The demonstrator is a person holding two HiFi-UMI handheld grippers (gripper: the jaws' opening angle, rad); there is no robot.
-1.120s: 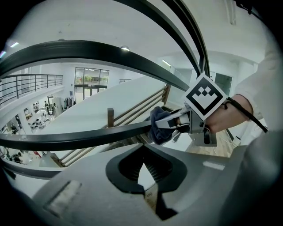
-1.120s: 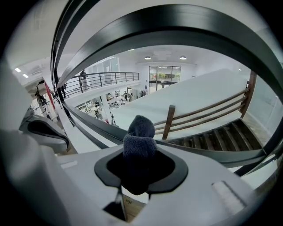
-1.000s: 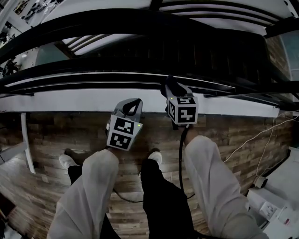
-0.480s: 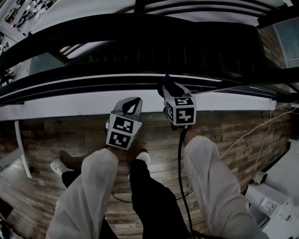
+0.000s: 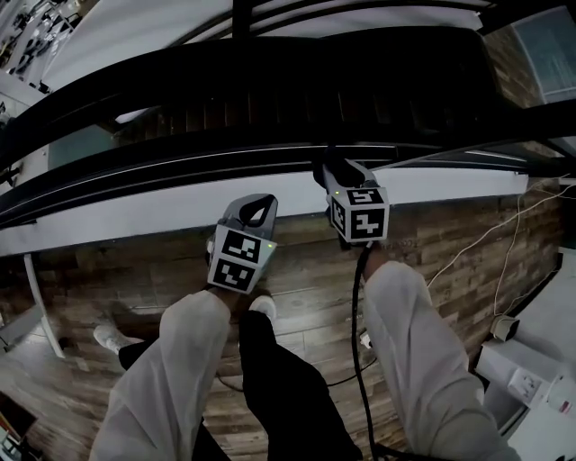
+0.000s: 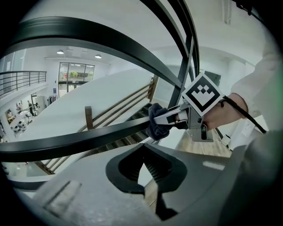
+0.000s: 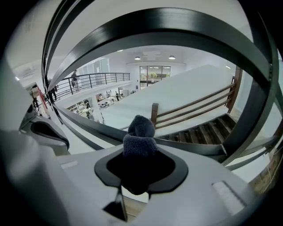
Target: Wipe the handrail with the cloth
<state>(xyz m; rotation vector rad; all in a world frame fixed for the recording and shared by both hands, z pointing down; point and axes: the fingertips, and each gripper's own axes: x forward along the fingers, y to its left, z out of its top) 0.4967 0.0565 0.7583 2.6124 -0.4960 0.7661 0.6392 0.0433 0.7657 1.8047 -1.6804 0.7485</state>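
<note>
Right gripper view: the dark cloth (image 7: 140, 132) is seen clamped between the fingers of the right gripper (image 7: 139, 152), with its bunched end set against the black handrail (image 7: 84, 123). The fingers of the left gripper (image 6: 148, 170) are held together with nothing between them, near the rail and just beside the right gripper. Both grippers are seen raised over the wooden floor (image 5: 432, 243) from the head view.

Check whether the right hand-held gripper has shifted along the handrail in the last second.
Yes, probably: in the head view the right hand-held gripper sits farther right of the dark upright post than before.
</note>
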